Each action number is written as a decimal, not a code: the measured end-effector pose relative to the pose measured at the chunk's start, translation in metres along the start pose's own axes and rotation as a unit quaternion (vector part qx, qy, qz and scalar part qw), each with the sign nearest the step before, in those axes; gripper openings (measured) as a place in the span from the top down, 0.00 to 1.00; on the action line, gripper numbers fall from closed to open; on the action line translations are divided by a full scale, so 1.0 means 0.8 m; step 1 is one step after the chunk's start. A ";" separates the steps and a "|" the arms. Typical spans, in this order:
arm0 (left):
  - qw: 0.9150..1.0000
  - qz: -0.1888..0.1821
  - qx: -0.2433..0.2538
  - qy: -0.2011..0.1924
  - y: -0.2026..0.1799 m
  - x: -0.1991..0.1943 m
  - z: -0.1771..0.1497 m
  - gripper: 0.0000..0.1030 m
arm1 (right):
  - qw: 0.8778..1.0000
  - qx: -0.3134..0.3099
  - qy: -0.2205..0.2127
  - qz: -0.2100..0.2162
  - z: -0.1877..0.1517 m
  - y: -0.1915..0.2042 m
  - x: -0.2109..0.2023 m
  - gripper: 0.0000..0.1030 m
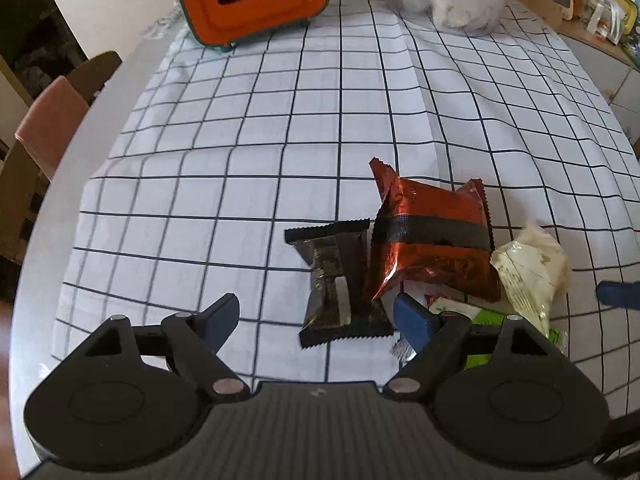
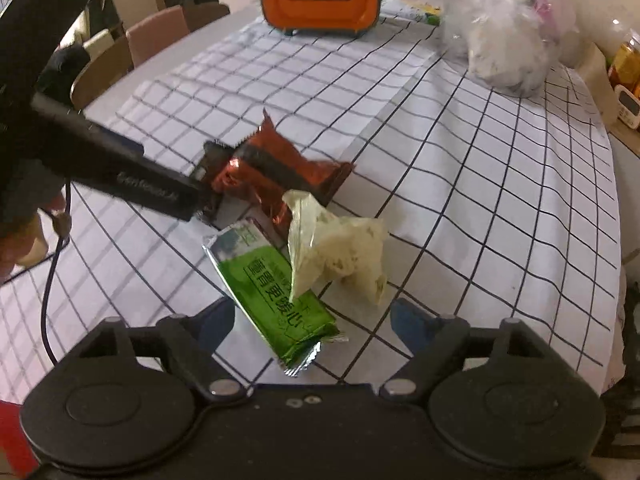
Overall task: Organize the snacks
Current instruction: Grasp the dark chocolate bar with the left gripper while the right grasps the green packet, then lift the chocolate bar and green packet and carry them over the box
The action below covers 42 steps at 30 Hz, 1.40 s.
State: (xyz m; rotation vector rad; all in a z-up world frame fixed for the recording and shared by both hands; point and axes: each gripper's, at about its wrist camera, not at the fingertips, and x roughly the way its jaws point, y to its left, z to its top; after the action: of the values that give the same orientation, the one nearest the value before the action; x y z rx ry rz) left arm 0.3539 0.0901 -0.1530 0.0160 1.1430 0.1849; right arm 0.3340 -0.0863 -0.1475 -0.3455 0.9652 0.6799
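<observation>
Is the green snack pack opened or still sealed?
It looks sealed. The green pack lies flat on the cloth with its near crimped end closed; the far end is partly hidden.

Green snack packet (image 2: 276, 300): printed Chinese characters (blurred, unreadable); left gripper's (image 2: 192, 200) side lettering illegible.

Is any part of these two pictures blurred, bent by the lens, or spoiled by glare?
Left wrist view: the grid tablecloth lines curve toward the edges, fisheye distortion; the red snack packet shows foil glare. Right wrist view: the left gripper is smeared by motion blur, the clear plastic bag is overexposed, and the green snack packet print stays fairly sharp.
</observation>
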 end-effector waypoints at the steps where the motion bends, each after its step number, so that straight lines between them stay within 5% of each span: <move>1: 1.000 0.000 -0.002 0.001 -0.001 0.005 0.001 0.18 | 1.000 -0.004 0.001 -0.001 -0.001 0.002 0.004 0.21; 16: 0.998 -0.013 -0.050 0.026 0.012 0.047 0.015 0.22 | 0.997 -0.075 0.009 0.009 0.000 0.040 0.040 0.39; 20: 0.998 -0.023 -0.051 0.024 0.015 0.043 0.015 0.36 | 0.997 -0.074 0.010 0.016 -0.004 0.043 0.041 0.52; 24: 0.998 -0.025 -0.048 0.025 0.018 0.039 0.016 0.59 | 0.997 -0.072 0.012 0.015 -0.005 0.047 0.040 0.56; 26: 0.998 -0.024 -0.048 0.029 0.020 0.038 0.015 0.63 | 0.997 -0.071 0.015 0.019 -0.007 0.049 0.038 0.59; 42: 0.993 -0.027 -0.109 0.047 0.069 0.016 -0.041 0.64 | 0.998 -0.025 0.016 0.049 -0.021 0.044 0.002 0.60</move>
State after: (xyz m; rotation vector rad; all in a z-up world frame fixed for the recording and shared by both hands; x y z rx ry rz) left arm 0.3218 0.1435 -0.1721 -0.2194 1.2107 0.2635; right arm 0.3003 -0.0686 -0.1573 -0.3559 1.0024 0.7919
